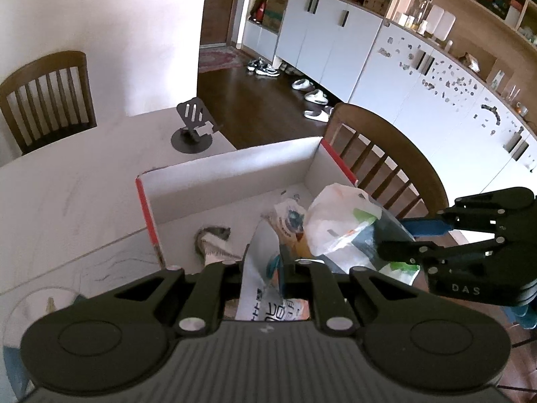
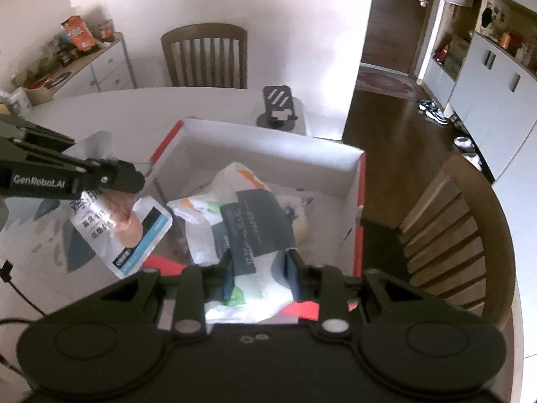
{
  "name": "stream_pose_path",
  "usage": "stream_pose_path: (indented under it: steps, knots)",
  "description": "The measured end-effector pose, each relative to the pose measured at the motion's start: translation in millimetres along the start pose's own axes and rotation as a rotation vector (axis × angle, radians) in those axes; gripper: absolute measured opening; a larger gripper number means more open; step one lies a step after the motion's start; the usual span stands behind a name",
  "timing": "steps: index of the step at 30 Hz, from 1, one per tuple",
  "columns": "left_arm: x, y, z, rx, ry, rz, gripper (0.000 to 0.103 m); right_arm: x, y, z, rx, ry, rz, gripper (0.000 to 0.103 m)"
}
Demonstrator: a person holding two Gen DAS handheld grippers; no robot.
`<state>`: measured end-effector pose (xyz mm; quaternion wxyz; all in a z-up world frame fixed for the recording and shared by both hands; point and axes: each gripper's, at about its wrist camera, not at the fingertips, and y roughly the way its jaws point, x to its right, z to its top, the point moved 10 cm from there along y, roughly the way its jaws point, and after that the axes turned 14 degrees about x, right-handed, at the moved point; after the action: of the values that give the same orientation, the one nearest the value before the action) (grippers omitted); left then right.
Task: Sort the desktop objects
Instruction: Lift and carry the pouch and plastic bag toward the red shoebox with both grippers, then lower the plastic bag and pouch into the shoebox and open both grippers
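A white cardboard box with red edges (image 1: 235, 164) (image 2: 268, 137) stands on the white table. My left gripper (image 1: 265, 268) is shut on a white snack pouch with a sausage picture (image 1: 268, 305) (image 2: 127, 228), held over the box's left edge. My right gripper (image 2: 260, 268) (image 1: 402, 238) is shut on a white tissue pack with a dark label (image 2: 248, 225) (image 1: 342, 228), held over the box. A small crumpled wrapper (image 1: 214, 238) lies inside the box.
A black phone stand (image 1: 193, 127) (image 2: 277, 107) sits beyond the box. Wooden chairs (image 1: 386, 161) (image 2: 449, 228) stand at the table's right edge and far side (image 2: 204, 57). Cabinets and shoes line the floor to the right.
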<state>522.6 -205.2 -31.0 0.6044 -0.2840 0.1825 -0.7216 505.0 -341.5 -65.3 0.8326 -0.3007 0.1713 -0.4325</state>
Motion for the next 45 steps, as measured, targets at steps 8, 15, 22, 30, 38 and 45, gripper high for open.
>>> stream_pose_path:
  steps: [8, 15, 22, 30, 38, 45]
  knots:
    - [-8, 38, 4, -0.039, -0.001, 0.019, 0.011, 19, 34, 8, -0.017, 0.024, -0.029, 0.031]
    - [-13, 68, -5, -0.094, 0.024, 0.04, 0.011, 26, 70, 11, -0.041, 0.035, -0.05, 0.031]
    - [-23, 87, -15, -0.135, -0.003, 0.046, 0.011, 24, 100, 10, -0.069, 0.037, -0.052, 0.031]
    - [-30, 104, -31, -0.188, -0.043, 0.041, 0.011, 16, 128, 12, -0.105, 0.01, -0.049, 0.031]
    - [-38, 116, -46, -0.225, -0.036, 0.052, 0.011, 13, 145, 11, -0.141, -0.004, -0.049, 0.031]
    - [-32, 124, -52, -0.245, -0.004, 0.04, 0.011, 12, 150, 9, -0.146, -0.008, -0.043, 0.032]
